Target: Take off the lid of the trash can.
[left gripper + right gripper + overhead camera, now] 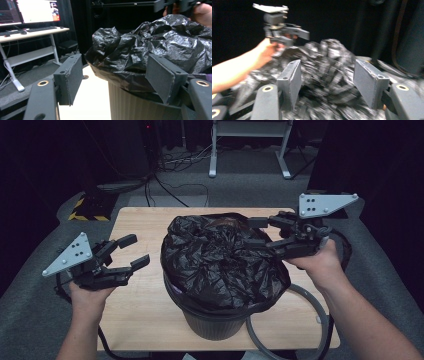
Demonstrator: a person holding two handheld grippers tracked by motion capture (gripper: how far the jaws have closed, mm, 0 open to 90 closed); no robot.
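Note:
A crumpled black bin bag (220,260) bulges out over a dark ribbed bin (215,322) that stands on the wooden table (140,310). My left gripper (140,250) hovers left of the bin, jaws wide open and holding nothing; in the left gripper view its pads (70,77) frame the bag (160,40) and the bin (130,105) from a short way off. My right gripper (251,232) reaches over the bag's upper right side, open. In the blurred right gripper view the bag (329,57) lies between and beyond the jaws, and the left gripper (284,32) shows across it.
A grey ring (310,320) lies on the table around the bin's right side. Behind the table are floor cables, a yellow-black striped plate (90,210) and white desk legs (250,150). A desk with a lit monitor (30,12) stands to one side.

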